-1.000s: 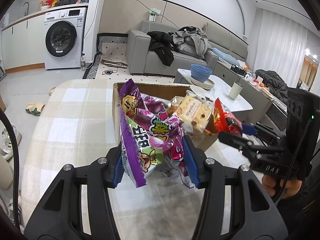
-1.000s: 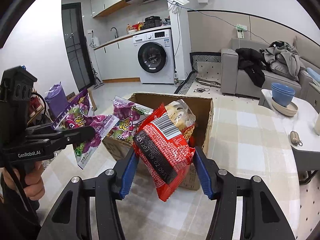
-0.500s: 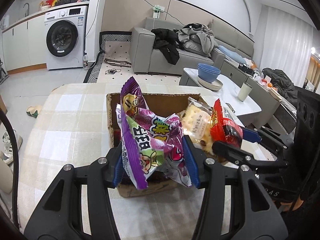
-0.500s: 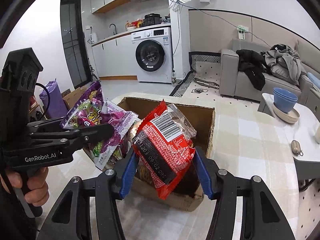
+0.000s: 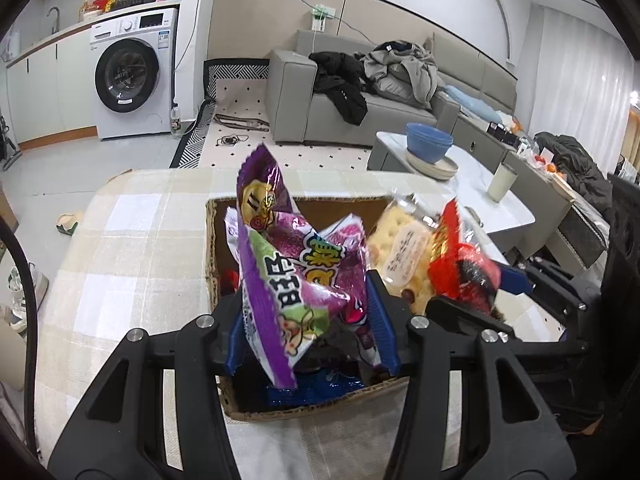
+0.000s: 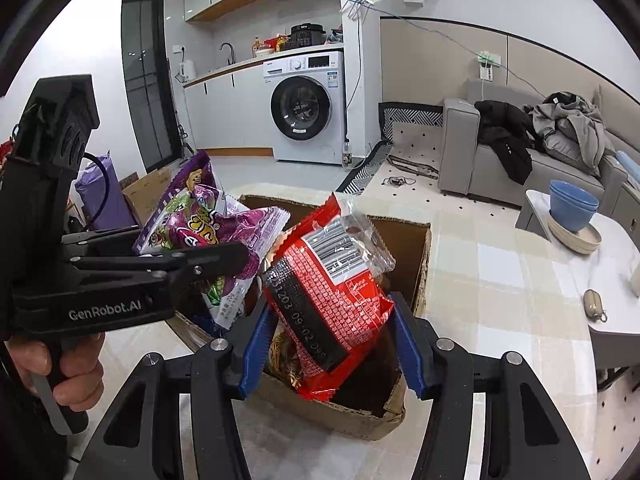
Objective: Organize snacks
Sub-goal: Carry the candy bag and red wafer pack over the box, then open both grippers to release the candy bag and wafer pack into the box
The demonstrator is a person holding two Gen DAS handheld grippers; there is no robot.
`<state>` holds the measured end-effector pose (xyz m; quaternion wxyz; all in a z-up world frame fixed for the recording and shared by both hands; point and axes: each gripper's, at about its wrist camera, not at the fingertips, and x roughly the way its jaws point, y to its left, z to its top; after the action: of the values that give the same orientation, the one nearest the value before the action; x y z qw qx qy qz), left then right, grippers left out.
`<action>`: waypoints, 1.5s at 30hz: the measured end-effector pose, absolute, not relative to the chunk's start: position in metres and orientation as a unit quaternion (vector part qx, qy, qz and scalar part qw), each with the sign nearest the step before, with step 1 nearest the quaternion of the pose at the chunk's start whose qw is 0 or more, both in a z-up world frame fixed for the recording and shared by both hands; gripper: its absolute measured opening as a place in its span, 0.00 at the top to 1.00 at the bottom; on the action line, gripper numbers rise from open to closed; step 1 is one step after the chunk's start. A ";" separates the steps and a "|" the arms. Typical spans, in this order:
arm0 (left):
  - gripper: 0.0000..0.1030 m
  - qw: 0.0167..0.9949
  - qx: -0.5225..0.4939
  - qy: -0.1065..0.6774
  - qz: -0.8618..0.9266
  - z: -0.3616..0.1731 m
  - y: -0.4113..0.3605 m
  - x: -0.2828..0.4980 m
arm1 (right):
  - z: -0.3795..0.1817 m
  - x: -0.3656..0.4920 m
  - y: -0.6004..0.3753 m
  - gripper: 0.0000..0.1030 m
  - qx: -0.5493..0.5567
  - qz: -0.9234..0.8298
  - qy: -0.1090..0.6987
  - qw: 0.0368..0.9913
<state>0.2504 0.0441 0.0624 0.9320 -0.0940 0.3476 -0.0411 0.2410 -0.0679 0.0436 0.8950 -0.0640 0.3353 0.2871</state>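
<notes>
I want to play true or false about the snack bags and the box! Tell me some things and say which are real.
1. The left tool holds purple snack bags. True.
2. The right tool holds a blue bag. False: it holds a red packet with a barcode.
3. Both tools hold their snacks over the open cardboard box. True.
4. The box sits on the bare floor. False: it sits on a table with a checked tablecloth.
5. The washing machine door is wide open. False: it is shut.
6. Blue bowls are stacked on a side table. True.
</notes>
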 end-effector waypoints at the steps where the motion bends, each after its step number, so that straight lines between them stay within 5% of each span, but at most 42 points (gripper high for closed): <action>1: 0.53 0.931 -0.093 0.351 -0.040 0.059 0.044 0.252 | 0.042 0.242 -0.067 0.45 -0.063 0.288 0.337 0.894; 11: 0.52 0.930 -0.045 0.364 -0.034 0.043 0.032 0.260 | 0.034 0.244 -0.061 0.45 -0.080 0.297 0.346 0.886; 15: 0.43 0.927 -0.034 0.370 -0.039 0.044 0.027 0.259 | 0.037 0.240 -0.067 0.33 -0.082 0.302 0.342 0.886; 17: 0.27 0.928 -0.029 0.369 -0.040 0.045 0.024 0.258 | 0.038 0.237 -0.071 0.31 -0.078 0.307 0.340 0.885; 21: 0.21 0.932 -0.021 0.359 -0.042 0.050 0.019 0.251 | 0.043 0.231 -0.080 0.19 -0.080 0.294 0.321 0.897; 31: 0.17 0.934 -0.041 0.350 -0.050 0.056 0.030 0.233 | 0.040 0.226 -0.092 0.18 -0.075 0.294 0.321 0.897; 35: 0.01 0.936 -0.046 0.345 -0.050 0.058 0.034 0.224 | 0.038 0.224 -0.092 0.17 -0.077 0.295 0.324 0.895; 45: 0.01 0.940 -0.064 0.330 -0.065 0.066 0.045 0.195 | 0.041 0.212 -0.095 0.08 -0.062 0.315 0.320 0.891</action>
<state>0.1953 0.0450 0.0661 0.9397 -0.0644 0.3297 -0.0645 0.2117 -0.0954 0.0405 0.8915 -0.0625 0.3198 0.3148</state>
